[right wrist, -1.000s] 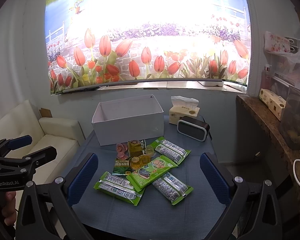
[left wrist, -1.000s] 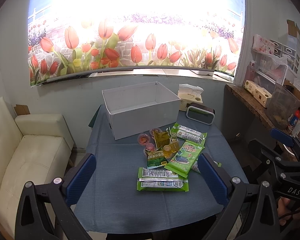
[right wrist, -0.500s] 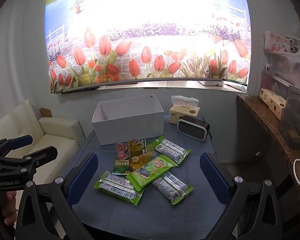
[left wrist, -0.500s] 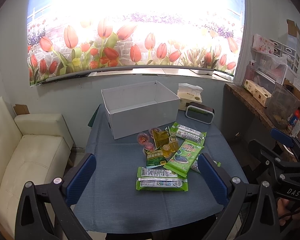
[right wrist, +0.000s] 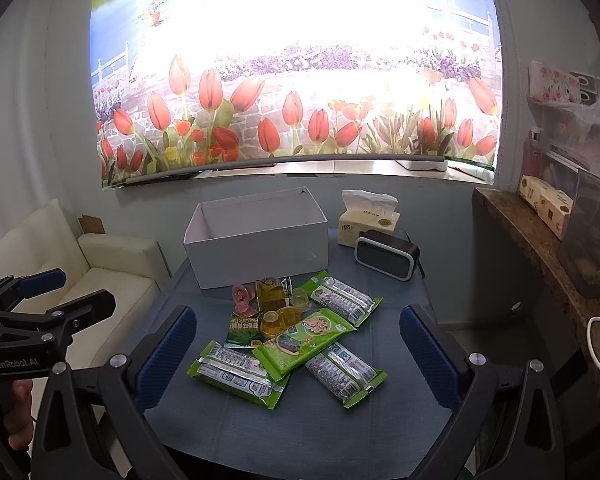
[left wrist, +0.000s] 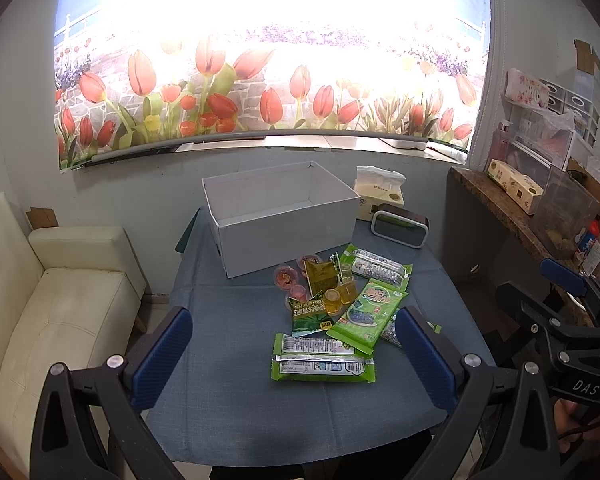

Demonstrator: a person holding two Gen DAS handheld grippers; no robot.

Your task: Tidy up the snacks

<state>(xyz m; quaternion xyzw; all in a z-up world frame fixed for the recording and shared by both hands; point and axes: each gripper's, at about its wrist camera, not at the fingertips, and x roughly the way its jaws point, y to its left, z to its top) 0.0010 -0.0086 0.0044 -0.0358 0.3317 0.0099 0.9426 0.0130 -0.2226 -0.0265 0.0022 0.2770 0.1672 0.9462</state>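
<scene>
A pile of snacks lies mid-table: several green packets (left wrist: 323, 358) (right wrist: 236, 372), a green grape-candy bag (left wrist: 366, 314) (right wrist: 306, 338), a small dark green pouch (left wrist: 310, 316), pink jelly cups (left wrist: 286, 276) (right wrist: 242, 294) and yellow jelly cups (right wrist: 278, 320). An empty white box (left wrist: 284, 220) (right wrist: 260, 252) stands behind them. My left gripper (left wrist: 294, 354) and right gripper (right wrist: 298, 354) are both open and empty, held above the table's near edge, short of the pile.
The table has a blue cloth (left wrist: 236, 392). A tissue box (left wrist: 380, 196) and a black clock (left wrist: 399, 226) stand at the back right. A cream sofa (left wrist: 52, 312) is to the left; a cluttered stone shelf (left wrist: 512, 208) is to the right.
</scene>
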